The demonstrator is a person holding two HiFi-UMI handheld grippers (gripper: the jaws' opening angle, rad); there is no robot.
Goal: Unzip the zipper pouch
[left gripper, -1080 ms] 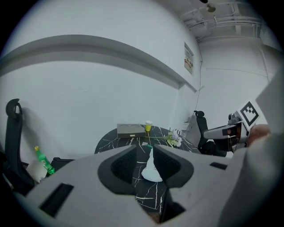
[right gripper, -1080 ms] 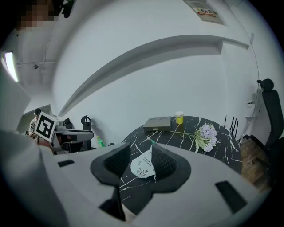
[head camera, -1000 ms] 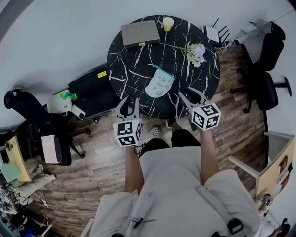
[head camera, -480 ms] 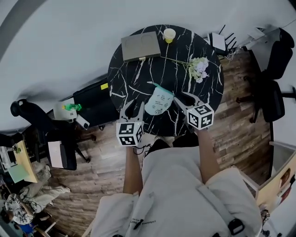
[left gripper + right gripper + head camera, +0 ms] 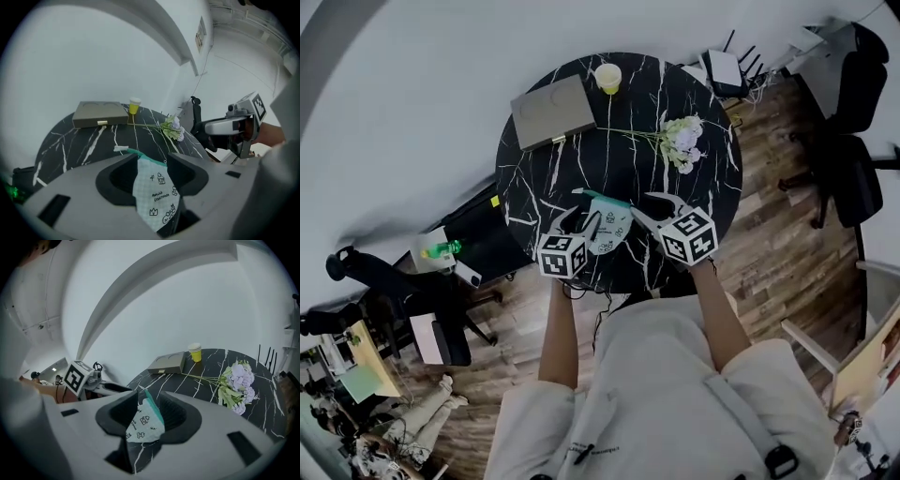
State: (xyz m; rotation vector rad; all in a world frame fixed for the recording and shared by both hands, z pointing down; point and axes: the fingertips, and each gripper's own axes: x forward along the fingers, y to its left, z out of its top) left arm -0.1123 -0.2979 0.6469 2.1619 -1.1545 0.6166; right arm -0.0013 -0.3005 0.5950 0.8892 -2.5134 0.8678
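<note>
Lately brought the left hand-held gripper (image 5: 581, 223) down and forward from in front of the body to the near rim of the worktop (image 5: 581, 159), up against the left side of the zipper pouch (image 5: 609, 227). Have just been opening its jaws wider: spread now, pinching nothing, with the printed cloth lying in the gap between the pads and no visible squeeze from either. Moved the right hand-held gripper (image 5: 641, 208) in as well, though less, onto the right side of the pouch. Kept its jaws apart as they were, framing a corner of the pouch with the teal zip edge (image 5: 605, 197) close by the right-hand pad, again with no pinch to be seen.

Reads as an approach about done and an unzipping not yet begun, judging by a zip apparently closed along the whole teal edge and a small white tab (image 5: 120, 148) sticking out at its left end, just beyond the left jaws. Probably calls for pinning the cloth with one tool and catching that tab with the other. Cannot tell from any view whether either pad already touches the fabric.

Farther out, across the marbled black top:
- A spray of pale flowers (image 5: 680, 142) to the right, well apart from the pouch.
- A flat grey case (image 5: 551, 111) toward the far left.
- A yellow cup (image 5: 607, 77) near the case, at the far rim.

Nothing among these lying in the way of a pull along the zip.
</note>
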